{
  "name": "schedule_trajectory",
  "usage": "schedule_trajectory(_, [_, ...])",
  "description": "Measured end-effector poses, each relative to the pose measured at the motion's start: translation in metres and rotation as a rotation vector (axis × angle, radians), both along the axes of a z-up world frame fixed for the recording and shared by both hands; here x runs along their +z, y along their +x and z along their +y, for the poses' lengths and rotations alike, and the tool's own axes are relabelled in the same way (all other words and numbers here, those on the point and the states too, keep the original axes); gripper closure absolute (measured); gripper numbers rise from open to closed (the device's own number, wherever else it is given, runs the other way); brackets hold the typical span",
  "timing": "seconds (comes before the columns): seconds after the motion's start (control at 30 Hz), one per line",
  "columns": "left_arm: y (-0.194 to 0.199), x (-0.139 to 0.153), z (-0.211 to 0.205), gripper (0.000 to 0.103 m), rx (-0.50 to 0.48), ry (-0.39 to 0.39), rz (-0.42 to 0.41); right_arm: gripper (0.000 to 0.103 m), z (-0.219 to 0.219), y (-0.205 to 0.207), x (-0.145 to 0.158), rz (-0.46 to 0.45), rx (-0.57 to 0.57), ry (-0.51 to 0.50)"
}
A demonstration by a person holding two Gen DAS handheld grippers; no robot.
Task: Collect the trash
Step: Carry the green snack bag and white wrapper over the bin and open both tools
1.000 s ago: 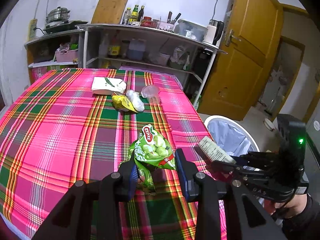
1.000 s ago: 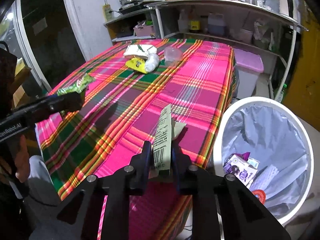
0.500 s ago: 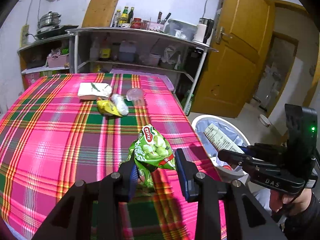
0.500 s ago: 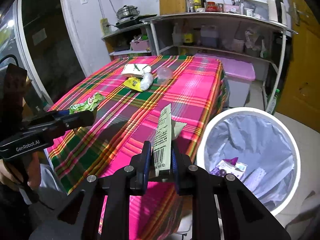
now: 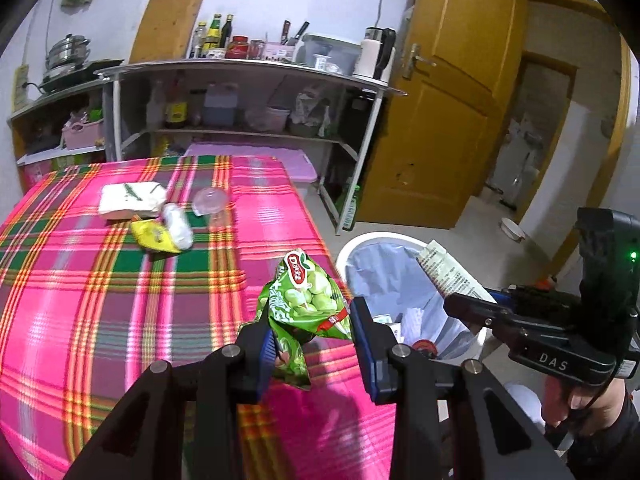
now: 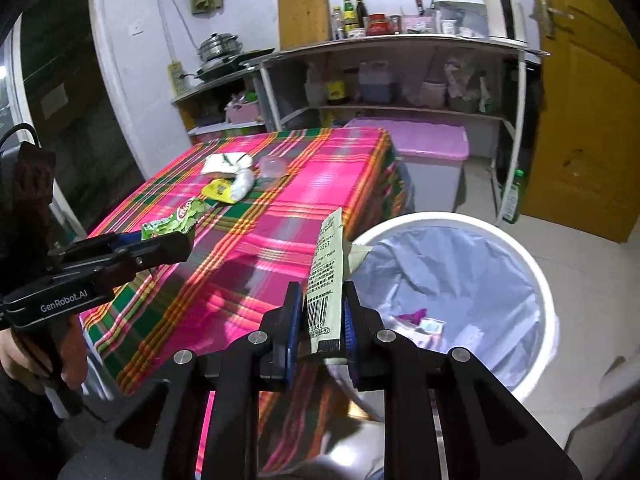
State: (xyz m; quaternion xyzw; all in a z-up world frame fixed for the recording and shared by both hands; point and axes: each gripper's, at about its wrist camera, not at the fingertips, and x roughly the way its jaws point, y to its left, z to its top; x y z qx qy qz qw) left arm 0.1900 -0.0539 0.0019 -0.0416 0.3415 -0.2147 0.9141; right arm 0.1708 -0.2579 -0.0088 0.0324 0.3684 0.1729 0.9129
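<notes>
My left gripper (image 5: 312, 340) is shut on a green snack bag (image 5: 306, 300) and holds it above the table's right edge; it also shows in the right wrist view (image 6: 176, 220). My right gripper (image 6: 320, 320) is shut on a pale green wrapper (image 6: 326, 280) with a barcode, held over the near rim of the white trash bin (image 6: 540, 280). The bin (image 5: 360, 244) has a blue-grey liner and some trash inside. On the table lie a yellow packet (image 5: 154, 236), a white crumpled bag (image 5: 178, 226), a white napkin pack (image 5: 130, 200) and a clear plastic cup (image 5: 210, 202).
The table wears a pink plaid cloth (image 5: 100, 300). Behind it stand metal shelves (image 5: 248, 68) with bottles and containers, and a purple-lidded bin (image 6: 428, 140). A wooden door (image 5: 440, 120) is at the right. The bin stands on the floor beside the table's corner.
Both grippers have moved right, off the table toward the bin, each still holding its trash. The right gripper's wrapper now hangs over the bin's rim.
</notes>
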Motion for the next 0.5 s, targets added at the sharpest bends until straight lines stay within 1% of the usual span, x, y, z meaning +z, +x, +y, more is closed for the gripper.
schedule_trajectory(0.3, [0.013,-0.001,-0.038,0.068,-0.058,-0.005,-0.001,0.083,-0.031,0.001,-0.005,0.006,-0.076,0.006])
schedule_trajectory(0.5, [0.023,-0.010,-0.061,0.068,-0.099,-0.001,0.025,0.083,-0.052,0.006,-0.014,0.029,-0.125,0.014])
